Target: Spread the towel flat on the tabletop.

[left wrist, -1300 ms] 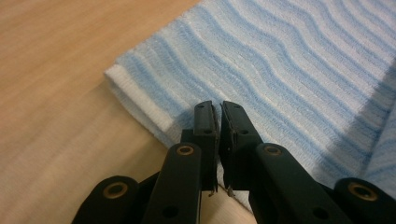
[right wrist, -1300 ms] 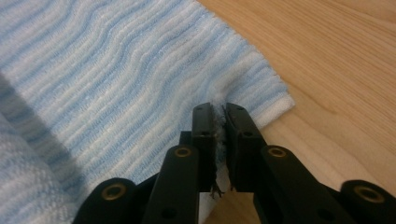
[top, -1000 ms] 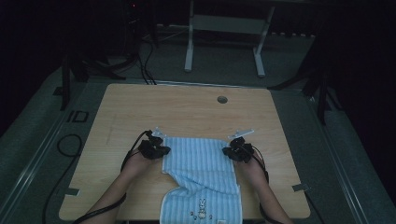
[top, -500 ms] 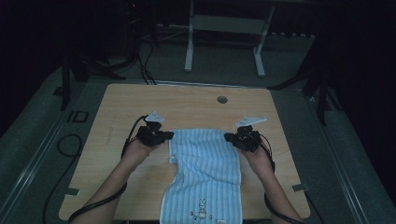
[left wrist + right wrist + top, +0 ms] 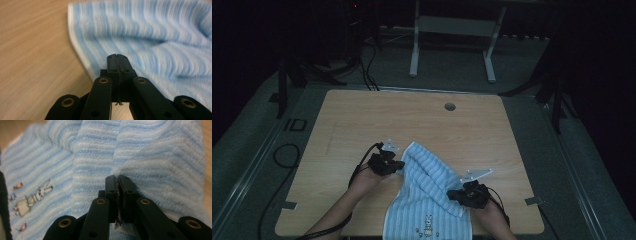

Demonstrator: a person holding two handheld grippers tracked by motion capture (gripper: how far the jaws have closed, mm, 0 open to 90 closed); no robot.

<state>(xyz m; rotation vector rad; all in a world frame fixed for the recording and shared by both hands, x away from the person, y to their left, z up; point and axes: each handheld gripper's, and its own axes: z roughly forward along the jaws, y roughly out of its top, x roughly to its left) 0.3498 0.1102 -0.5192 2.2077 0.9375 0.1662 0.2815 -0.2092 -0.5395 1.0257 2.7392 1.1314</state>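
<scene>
Right gripper has swung its towel corner back toward the table's near edge, starting a fold; left gripper anchors its corner mid-table. Both jaws clenched on cloth.

Black tool with brass-ringed screw holes, trailing black cable.

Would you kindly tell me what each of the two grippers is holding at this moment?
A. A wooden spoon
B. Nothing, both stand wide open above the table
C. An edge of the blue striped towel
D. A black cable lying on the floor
C: the left gripper and the right gripper are each shut on an edge of the blue striped towel, as both gripper views show cloth pinched between closed jaws.
</scene>
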